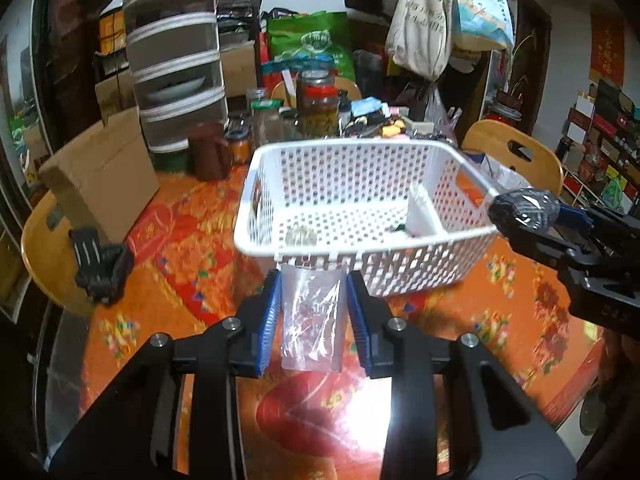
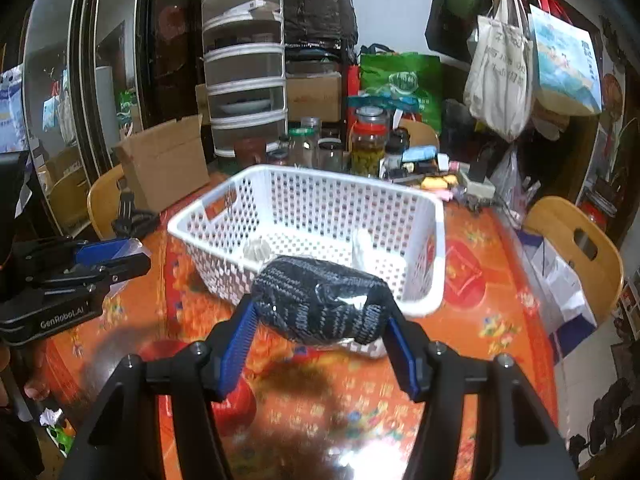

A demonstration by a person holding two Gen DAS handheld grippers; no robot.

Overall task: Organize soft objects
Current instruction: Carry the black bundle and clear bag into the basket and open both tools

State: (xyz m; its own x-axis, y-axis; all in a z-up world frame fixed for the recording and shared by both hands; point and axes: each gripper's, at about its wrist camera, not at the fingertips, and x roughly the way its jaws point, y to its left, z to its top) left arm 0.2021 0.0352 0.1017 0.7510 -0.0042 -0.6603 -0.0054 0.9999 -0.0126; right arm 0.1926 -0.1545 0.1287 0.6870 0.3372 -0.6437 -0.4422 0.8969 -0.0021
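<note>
Both tongs are up off the bench (image 1: 168,248) right now, each with something clamped in it. The left tongs (image 1: 312,280) point straight at the near wall of the white basket (image 1: 360,200), held about level, blue pads squeezing a clear plastic bag (image 1: 312,312) from both sides. The bag runs lengthways along the fingers, its far end almost at the basket's rim. From the right wrist view the left tongs (image 2: 132,256) come in from the side with the bag's corner poking out.

The right tongs (image 2: 320,316) are closed on a dark knitted roll wrapped in shiny film (image 2: 320,304). The roll lies crosswise between the pads, long axis left to right, hanging just in front of the basket's (image 2: 304,216) near corner. In the left view the same roll (image 1: 524,208) sits right by the basket's right-hand rim, the right tongs (image 1: 560,220) reaching in sideways.

Inside the basket there's a white upright piece (image 1: 420,212) and a small pale lump (image 2: 256,248), can't tell what they are.
</note>
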